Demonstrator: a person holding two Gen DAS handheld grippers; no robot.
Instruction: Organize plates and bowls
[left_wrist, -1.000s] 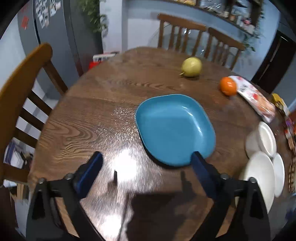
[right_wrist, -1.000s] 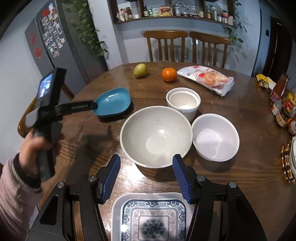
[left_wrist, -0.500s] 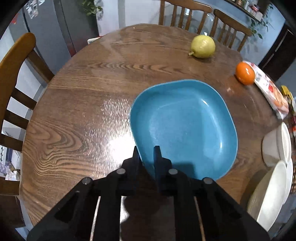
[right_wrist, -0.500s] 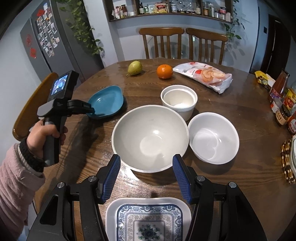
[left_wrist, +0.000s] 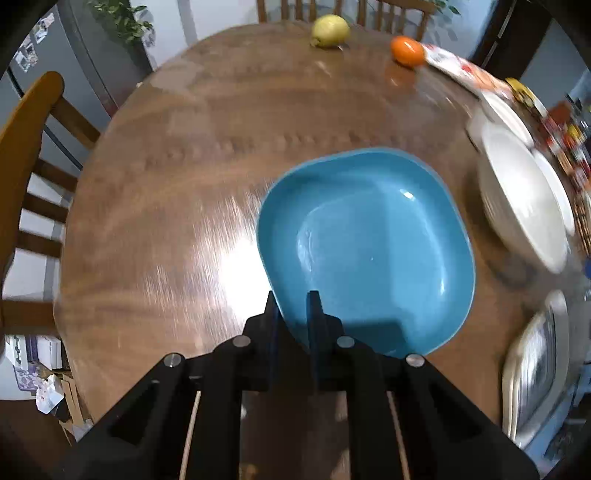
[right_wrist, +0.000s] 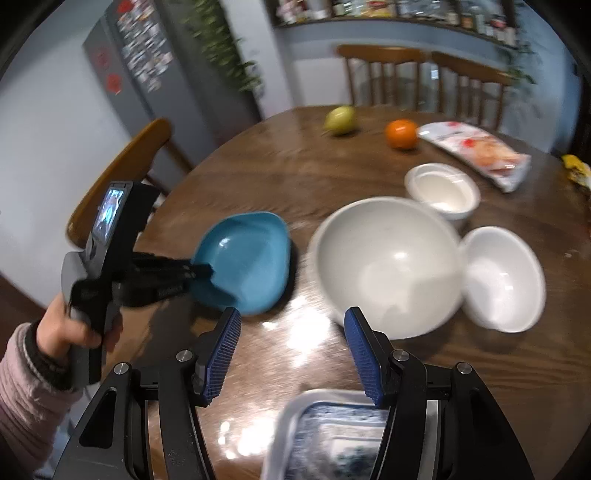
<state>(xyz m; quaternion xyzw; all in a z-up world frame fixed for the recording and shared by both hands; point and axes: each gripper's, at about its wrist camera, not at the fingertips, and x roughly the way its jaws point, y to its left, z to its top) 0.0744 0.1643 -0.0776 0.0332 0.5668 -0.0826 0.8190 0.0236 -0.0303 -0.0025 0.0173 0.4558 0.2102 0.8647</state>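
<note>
My left gripper (left_wrist: 293, 302) is shut on the near rim of the blue plate (left_wrist: 369, 243) and holds it tilted above the wooden table (left_wrist: 184, 166); the plate also shows in the right wrist view (right_wrist: 245, 258), with the left gripper (right_wrist: 201, 272) clamped on its edge. My right gripper (right_wrist: 291, 332) is open and empty, above the table in front of the large white bowl (right_wrist: 388, 266). A smaller white bowl (right_wrist: 504, 277) and a small deep white bowl (right_wrist: 441, 190) stand beside it. A patterned white square plate (right_wrist: 332, 435) lies under the right gripper.
A pear (right_wrist: 340, 120), an orange (right_wrist: 402, 133) and a snack bag (right_wrist: 476, 151) lie at the table's far side. Wooden chairs (right_wrist: 118, 173) stand around the table. Jars and packets (left_wrist: 569, 147) crowd the right edge.
My left gripper went from open to shut on the blue plate's rim, then lifted and carried it right toward the white bowls. The right gripper swung slightly left, still open.
</note>
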